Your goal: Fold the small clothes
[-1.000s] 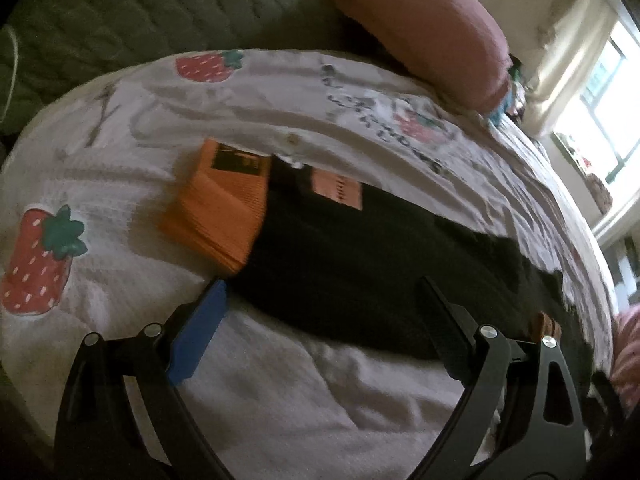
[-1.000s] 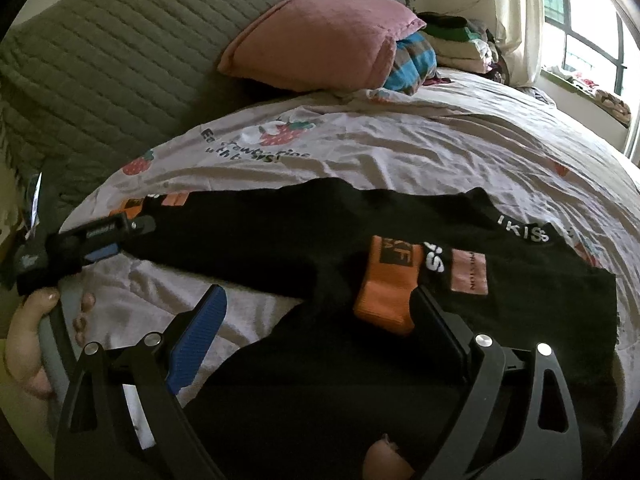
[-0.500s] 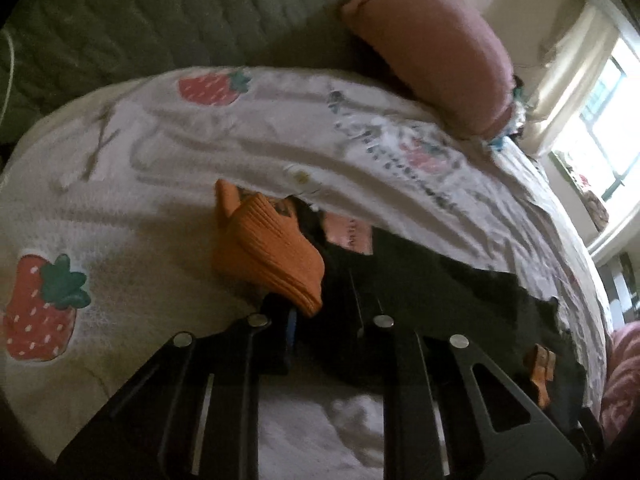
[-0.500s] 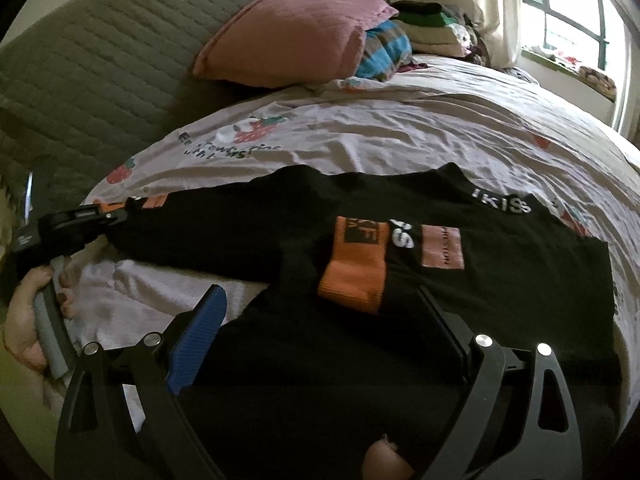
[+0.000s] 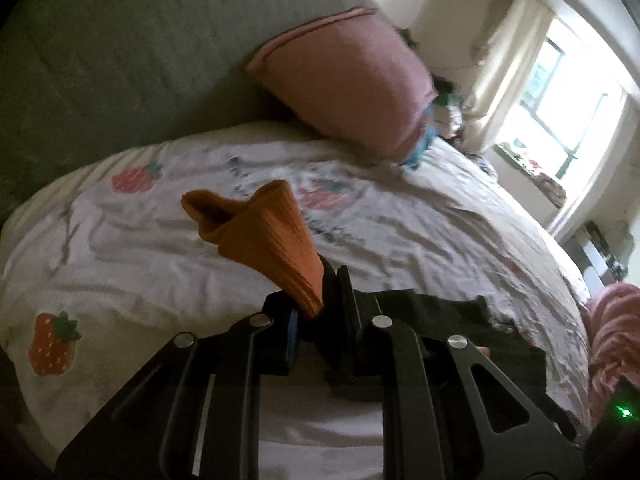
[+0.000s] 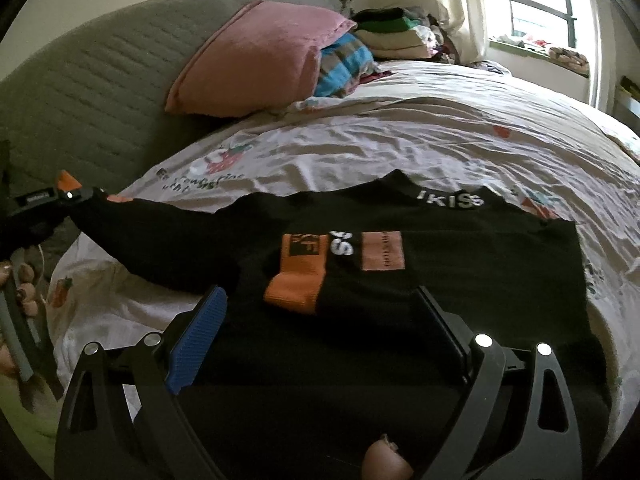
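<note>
Left gripper (image 5: 320, 312): clamped on orange sleeve cuff (image 5: 272, 240); slippage risked if pulled. Right gripper (image 6: 320, 320): held wide over black top (image 6: 460, 280).

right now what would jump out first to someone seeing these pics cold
First, the ribbed orange sleeve cuff sticking up from the shut left gripper, lifted above the strawberry-print white bedsheet. Next, the black sweater with orange patches spread flat across the bed's middle, with the open right gripper over its near edge. Behind it, a big pink pillow leans on the grey-green quilted headboard.
</note>
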Demonstrator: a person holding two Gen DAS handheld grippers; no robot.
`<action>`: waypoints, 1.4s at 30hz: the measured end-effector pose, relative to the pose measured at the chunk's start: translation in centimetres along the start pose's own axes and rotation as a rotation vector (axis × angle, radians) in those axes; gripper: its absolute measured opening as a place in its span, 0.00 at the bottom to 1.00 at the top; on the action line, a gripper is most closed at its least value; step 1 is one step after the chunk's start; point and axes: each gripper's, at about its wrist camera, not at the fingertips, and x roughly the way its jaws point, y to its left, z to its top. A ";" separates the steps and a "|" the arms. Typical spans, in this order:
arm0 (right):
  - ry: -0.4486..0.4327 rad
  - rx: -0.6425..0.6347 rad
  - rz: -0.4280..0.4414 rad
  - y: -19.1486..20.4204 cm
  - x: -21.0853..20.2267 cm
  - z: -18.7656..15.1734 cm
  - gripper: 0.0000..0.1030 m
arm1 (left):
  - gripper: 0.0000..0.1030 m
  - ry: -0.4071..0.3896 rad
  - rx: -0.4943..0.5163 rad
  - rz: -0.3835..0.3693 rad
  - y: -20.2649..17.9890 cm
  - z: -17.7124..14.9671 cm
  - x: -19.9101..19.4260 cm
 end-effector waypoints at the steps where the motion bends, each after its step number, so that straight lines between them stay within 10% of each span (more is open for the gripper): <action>1: -0.004 0.005 -0.001 -0.3 -0.2 0.0 0.89 | 0.08 0.004 0.015 -0.022 -1.0 0.2 -0.2; 42: -0.155 0.368 -0.128 -19.0 -9.8 -4.4 0.89 | 0.08 0.234 0.426 -0.256 -25.1 -11.2 4.4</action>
